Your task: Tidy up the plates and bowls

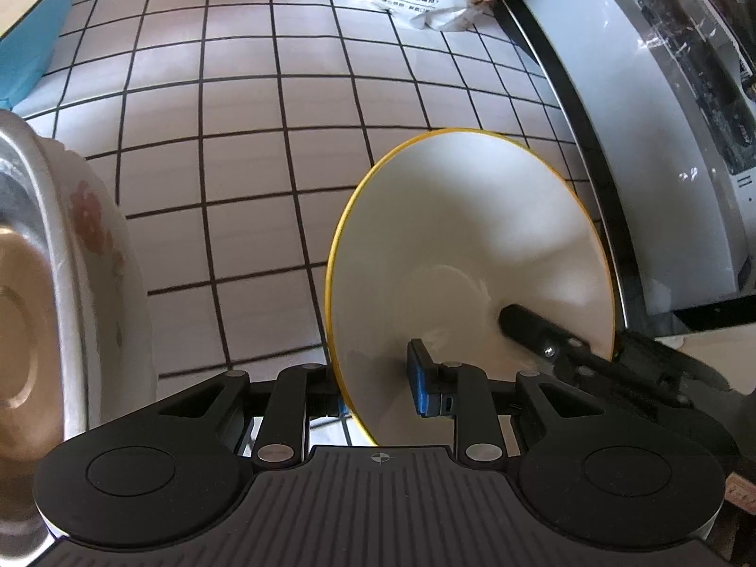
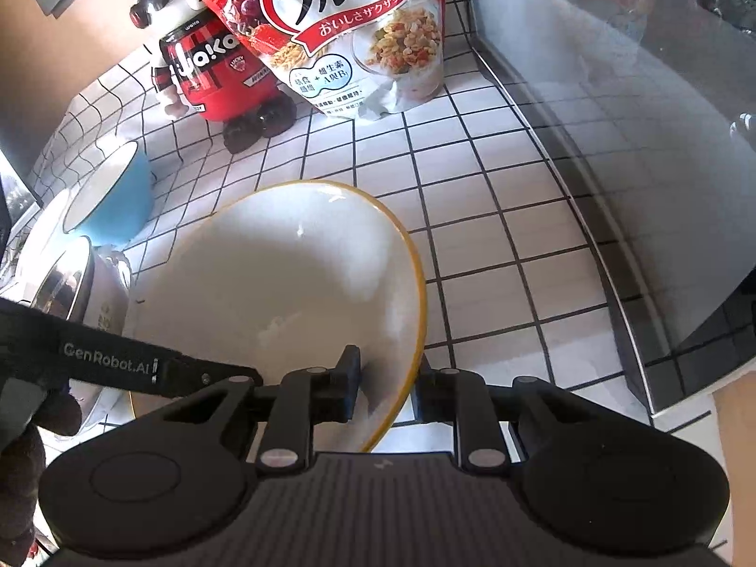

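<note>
Our left gripper and right gripper each pinching the rim of the yellow-rimmed white bowl above the tiled counter, beside us a flowered plate, blue bowl, cereal bag, glass-topped appliance bordering our right.

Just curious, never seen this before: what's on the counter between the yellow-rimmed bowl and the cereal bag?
Nothing. In the right wrist view, only bare white tiled counter lies between the yellow-rimmed bowl and the cereal bag.
</note>
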